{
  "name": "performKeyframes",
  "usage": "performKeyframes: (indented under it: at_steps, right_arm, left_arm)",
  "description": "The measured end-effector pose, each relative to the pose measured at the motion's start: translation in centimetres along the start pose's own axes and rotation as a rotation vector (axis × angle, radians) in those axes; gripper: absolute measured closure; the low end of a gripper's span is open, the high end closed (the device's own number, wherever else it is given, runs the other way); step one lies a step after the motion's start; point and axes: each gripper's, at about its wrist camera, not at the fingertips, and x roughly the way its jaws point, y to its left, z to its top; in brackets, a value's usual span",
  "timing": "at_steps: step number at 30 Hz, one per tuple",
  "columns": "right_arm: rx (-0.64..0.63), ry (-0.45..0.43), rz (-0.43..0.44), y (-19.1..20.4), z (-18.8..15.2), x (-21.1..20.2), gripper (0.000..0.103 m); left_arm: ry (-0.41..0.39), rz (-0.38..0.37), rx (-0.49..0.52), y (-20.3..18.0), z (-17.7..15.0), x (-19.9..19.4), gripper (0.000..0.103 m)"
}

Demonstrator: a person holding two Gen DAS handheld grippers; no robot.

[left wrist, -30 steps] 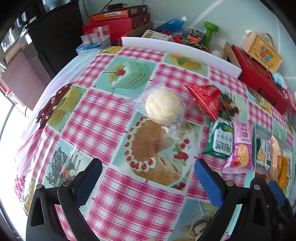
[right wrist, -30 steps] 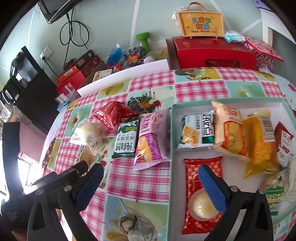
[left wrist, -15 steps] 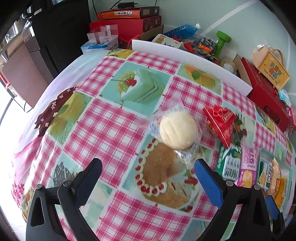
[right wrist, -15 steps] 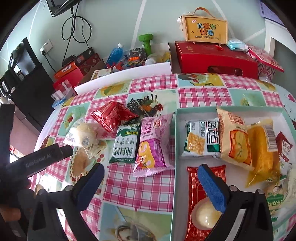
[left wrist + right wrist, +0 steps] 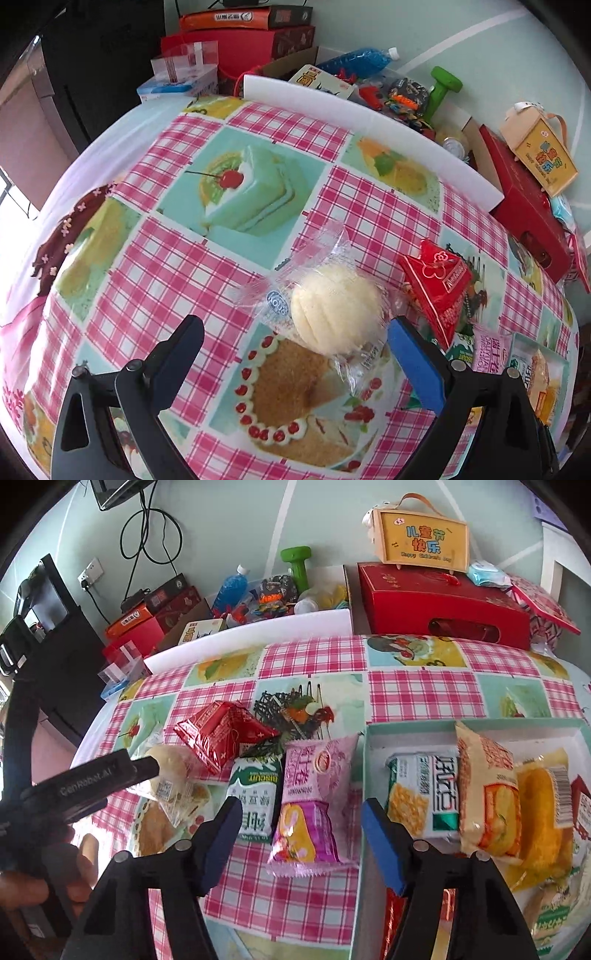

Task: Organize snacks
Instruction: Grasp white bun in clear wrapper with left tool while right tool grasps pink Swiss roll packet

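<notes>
A pale round bun in a clear wrapper (image 5: 336, 314) lies on the checked tablecloth, between the fingers of my open left gripper (image 5: 293, 328) and nearer the right one. My right gripper (image 5: 301, 808) straddles a pink snack packet (image 5: 310, 794); its jaws are closing, and the pads stand clear of the packet. Beside the pink packet lie a green biscuit packet (image 5: 255, 797) and a red packet (image 5: 221, 734). In the right wrist view, one of the left gripper's fingers (image 5: 122, 771) reaches the bun (image 5: 173, 768). A teal-rimmed tray (image 5: 472, 725) on the right holds several packets.
Behind the table's far edge runs a white board (image 5: 251, 638), with a red gift box (image 5: 443, 602), a yellow handled box (image 5: 421, 539), a green dumbbell (image 5: 299, 565) and a blue bottle (image 5: 231, 587). A black cabinet (image 5: 48, 635) stands at the left. A hand (image 5: 22, 886) grips the left tool.
My left gripper moved forward until the bun came between its fingers. My right gripper shifted left from the tray to over the pink packet, and its jaws narrowed.
</notes>
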Motion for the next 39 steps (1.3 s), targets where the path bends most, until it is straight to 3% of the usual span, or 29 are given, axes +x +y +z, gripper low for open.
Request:
performKeyframes:
  at_steps: [12,16,31,39]
  right_arm:
    - [-0.020,0.039,-0.032,0.2,0.4,2.9,0.047]
    - [-0.035,0.035,-0.041,0.3,0.5,3.1,0.051]
    - [-0.042,0.069,-0.010,0.3,0.2,3.5,0.056]
    - [-0.036,0.082,-0.006,0.1,-0.2,3.4,0.060]
  left_arm:
    - [0.005,-0.037,-0.019,-0.8,0.9,2.3,0.004]
    - [-0.004,-0.044,-0.032,-0.9,1.1,2.7,0.009]
    - [0.003,-0.055,-0.009,-0.5,0.4,1.8,0.020]
    - [0.033,-0.062,-0.014,1.1,-0.6,0.7,0.022]
